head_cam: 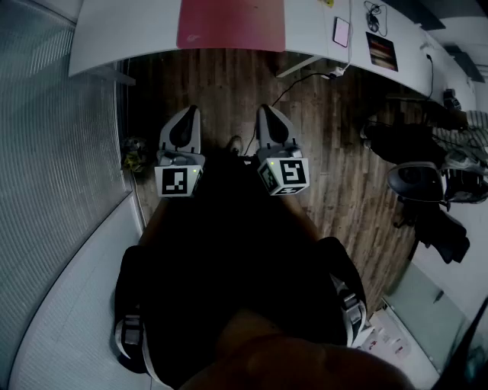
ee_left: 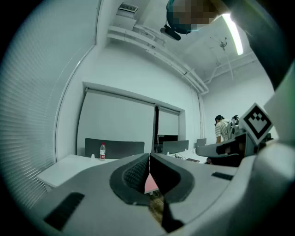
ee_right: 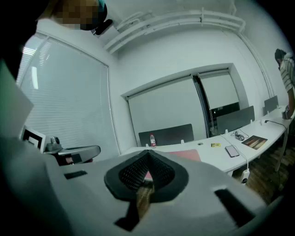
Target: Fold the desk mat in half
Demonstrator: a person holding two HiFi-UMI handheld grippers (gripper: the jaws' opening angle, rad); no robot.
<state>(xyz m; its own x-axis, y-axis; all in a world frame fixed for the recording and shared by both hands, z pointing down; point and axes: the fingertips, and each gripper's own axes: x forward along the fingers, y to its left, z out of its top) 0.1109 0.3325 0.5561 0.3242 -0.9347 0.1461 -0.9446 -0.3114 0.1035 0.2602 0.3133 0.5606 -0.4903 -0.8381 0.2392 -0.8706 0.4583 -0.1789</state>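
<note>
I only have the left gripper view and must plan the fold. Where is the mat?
Observer: The pink mat lies flat and unfolded on the desk, untouched.
Operator: Is the right gripper free?
Observer: Yes, the right gripper is shut with nothing between its jaws.
Operator: Anything beside the mat?
Observer: A phone lies on the desk to the mat's right, apart from it.
</note>
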